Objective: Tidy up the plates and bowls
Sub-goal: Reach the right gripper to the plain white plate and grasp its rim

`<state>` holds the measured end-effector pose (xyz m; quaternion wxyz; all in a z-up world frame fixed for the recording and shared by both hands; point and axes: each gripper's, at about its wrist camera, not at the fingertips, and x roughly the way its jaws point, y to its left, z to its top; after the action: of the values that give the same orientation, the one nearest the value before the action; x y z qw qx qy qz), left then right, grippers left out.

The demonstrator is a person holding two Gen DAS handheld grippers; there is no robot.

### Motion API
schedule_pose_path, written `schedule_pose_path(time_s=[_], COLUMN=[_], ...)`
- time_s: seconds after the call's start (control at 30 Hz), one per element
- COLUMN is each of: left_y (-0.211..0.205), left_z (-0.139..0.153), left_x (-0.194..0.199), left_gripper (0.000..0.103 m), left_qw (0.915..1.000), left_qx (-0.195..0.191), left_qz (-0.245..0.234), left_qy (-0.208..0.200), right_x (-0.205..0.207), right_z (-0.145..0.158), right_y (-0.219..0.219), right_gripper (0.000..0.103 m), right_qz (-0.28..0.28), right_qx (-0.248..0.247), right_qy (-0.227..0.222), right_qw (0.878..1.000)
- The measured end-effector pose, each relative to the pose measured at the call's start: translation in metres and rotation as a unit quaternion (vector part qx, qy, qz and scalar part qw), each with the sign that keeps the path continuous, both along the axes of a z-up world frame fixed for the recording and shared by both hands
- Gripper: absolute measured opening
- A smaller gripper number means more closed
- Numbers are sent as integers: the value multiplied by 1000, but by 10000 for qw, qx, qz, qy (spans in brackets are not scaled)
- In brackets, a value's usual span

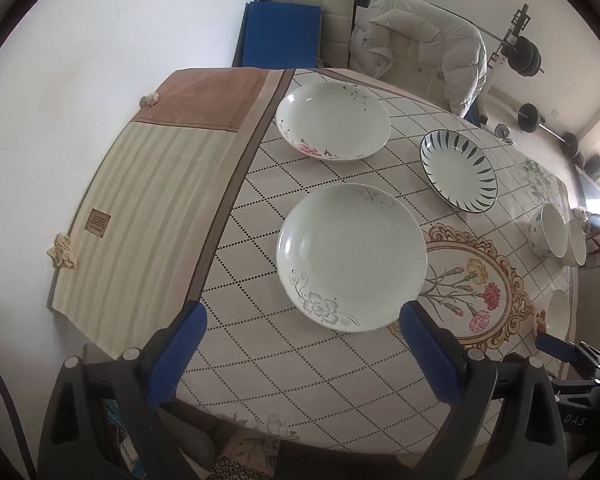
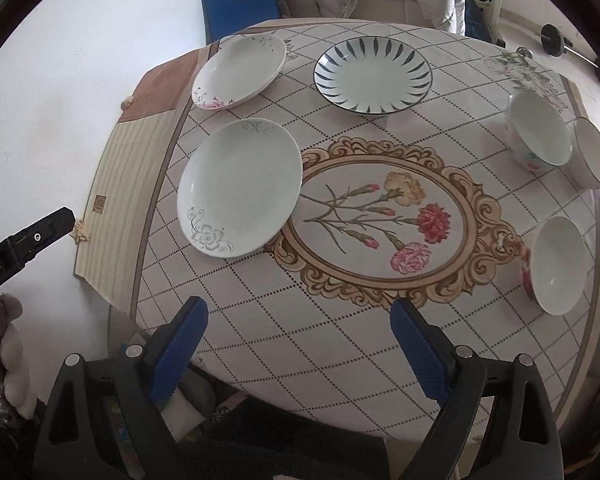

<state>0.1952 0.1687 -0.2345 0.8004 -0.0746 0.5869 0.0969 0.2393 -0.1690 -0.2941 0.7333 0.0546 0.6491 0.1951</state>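
On table: round table w/ checked cloth and oval flower print; 3 plates and 3 bowls lie apart on it.
Left gripper: blue pads wide apart, nothing between them, holds nothing.
Near plate vs left fingers: grey-flower plate just beyond the tips, at 12 o'clock; its near rim sits between the two pads in the view, no contact seen.
Right gripper: jaws wide apart, empty, above bare cloth.
Near plate vs right fingers: same plate at 11 o'clock, well apart.
Other plates: pink-flower plate at 11 o'clock, far side; plate w/ dark leaf strokes at 12 to 1 o'clock.
Bowls: two close together at 2 o'clock, one at 3 o'clock.
Hard to see: in left view the bowls are squeezed at the right edge, lowest one partly cut by right gripper tip.
Look: plates white, shallow, glossy; bowls white inside, red flower marks outside.
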Motion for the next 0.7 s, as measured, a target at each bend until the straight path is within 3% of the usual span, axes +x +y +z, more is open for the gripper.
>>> schedule_pose_path(time_s=[0.17, 0.33, 0.4, 0.57, 0.7], left_y=[39, 64, 68, 67, 68], left_z=[-62, -119, -138, -171, -184], left_x=[60, 106, 117, 132, 134], left_gripper=[95, 71, 68, 67, 59], left_qw=[9965, 9902, 9871, 9773, 9733], left_qx=[-529, -702, -772, -1142, -1274], left_qz=[-343, -703, -824, -1025, -1063], left_qy=[543, 985, 1135, 1463, 1587], right_x=[54, 103, 117, 137, 140], right_z=[-45, -93, -110, -149, -168], right_y=[42, 65, 71, 77, 83], right_gripper=[94, 90, 86, 74, 65], right_qz=[-162, -364, -383, -524, -513], right_qx=[134, 73, 48, 177, 238], right_qy=[377, 678, 805, 1283, 1515], right_qw=[9991, 9970, 9960, 9902, 9868])
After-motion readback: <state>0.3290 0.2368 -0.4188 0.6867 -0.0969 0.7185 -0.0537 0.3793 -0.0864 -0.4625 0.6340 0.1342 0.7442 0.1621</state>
